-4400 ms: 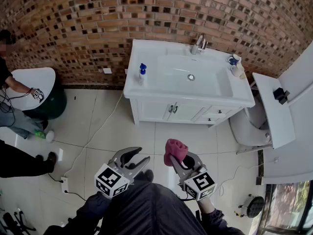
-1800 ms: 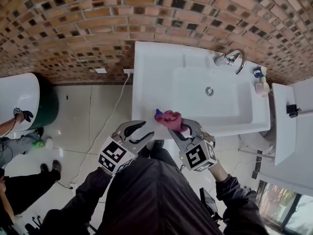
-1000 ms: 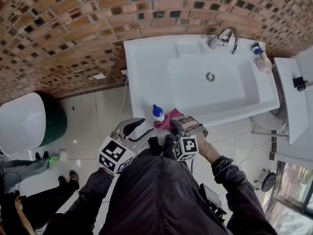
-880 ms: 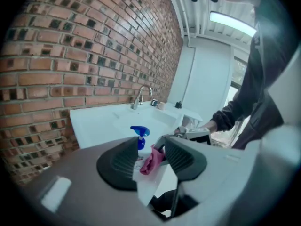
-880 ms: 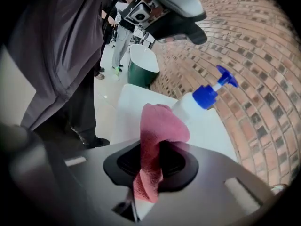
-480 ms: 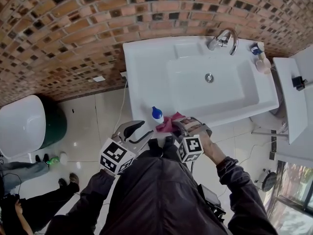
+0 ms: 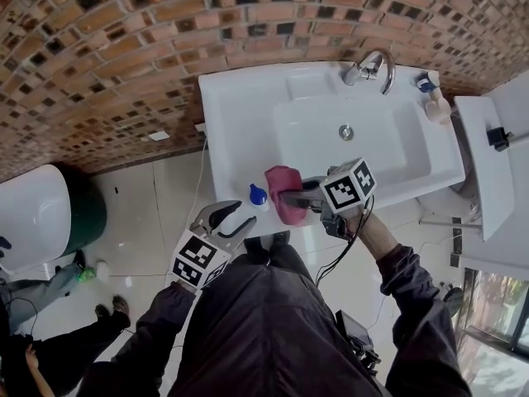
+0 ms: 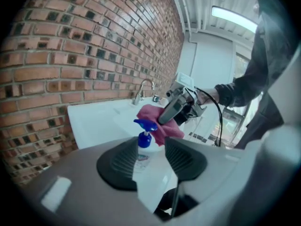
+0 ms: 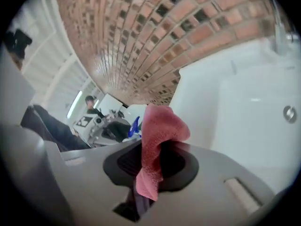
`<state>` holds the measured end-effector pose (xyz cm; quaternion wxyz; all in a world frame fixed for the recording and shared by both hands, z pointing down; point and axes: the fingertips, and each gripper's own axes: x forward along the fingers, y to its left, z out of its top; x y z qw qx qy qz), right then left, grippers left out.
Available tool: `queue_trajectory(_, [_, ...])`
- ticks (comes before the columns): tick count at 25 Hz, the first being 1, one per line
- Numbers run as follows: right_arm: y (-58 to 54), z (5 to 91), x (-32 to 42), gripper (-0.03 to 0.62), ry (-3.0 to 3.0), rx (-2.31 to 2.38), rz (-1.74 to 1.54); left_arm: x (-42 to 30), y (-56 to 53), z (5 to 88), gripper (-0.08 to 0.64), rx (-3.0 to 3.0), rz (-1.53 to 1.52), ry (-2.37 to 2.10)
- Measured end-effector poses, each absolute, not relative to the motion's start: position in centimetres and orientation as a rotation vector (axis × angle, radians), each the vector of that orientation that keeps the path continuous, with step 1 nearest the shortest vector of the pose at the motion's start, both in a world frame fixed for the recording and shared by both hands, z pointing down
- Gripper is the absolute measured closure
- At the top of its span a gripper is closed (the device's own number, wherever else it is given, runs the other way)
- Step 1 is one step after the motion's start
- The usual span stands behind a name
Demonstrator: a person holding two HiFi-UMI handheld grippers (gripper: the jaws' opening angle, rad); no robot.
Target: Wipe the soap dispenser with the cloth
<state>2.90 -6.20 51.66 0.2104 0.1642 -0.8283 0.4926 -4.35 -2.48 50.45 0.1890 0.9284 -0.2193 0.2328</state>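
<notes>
The soap dispenser (image 7: 257, 194), a clear bottle with a blue pump, stands on the front left corner of the white vanity top (image 7: 227, 131). Just right of it hangs the pink cloth (image 7: 283, 190), with my right gripper (image 7: 291, 198) shut on it and its marker cube turned upward. In the right gripper view the cloth (image 9: 157, 140) fills the jaws, and the blue pump (image 9: 135, 126) peeks out behind it. My left gripper (image 7: 234, 221) is open just below the dispenser. In the left gripper view the bottle (image 8: 143, 145) shows through the gap between the jaws, beyond the pads.
The basin (image 7: 331, 160) with its drain (image 7: 346, 131) and faucet (image 7: 369, 64) lies right of the dispenser. A small bottle (image 7: 430, 98) stands at the back right. A brick wall (image 7: 124, 48) backs the vanity. A white fixture (image 7: 41, 213) stands on the tiled floor at left.
My right gripper has risen and rolled, so its cube now faces up. The cloth has lifted from low beside the dispenser to level with its pump. The left gripper has barely moved.
</notes>
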Motion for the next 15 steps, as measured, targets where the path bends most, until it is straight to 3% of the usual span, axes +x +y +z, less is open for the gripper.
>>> queue_trajectory(3, [-6.9,51.8,1.5,0.523,-2.282,0.374,1.551,-4.0,-2.8,50.7,0.394,2.608,0.664,-0.618])
queue_trajectory(15, [-7.3,59.2,0.8,0.523,-2.082,0.277,1.430,-2.9,-3.5,52.4,0.394,2.567,0.699,-0.598])
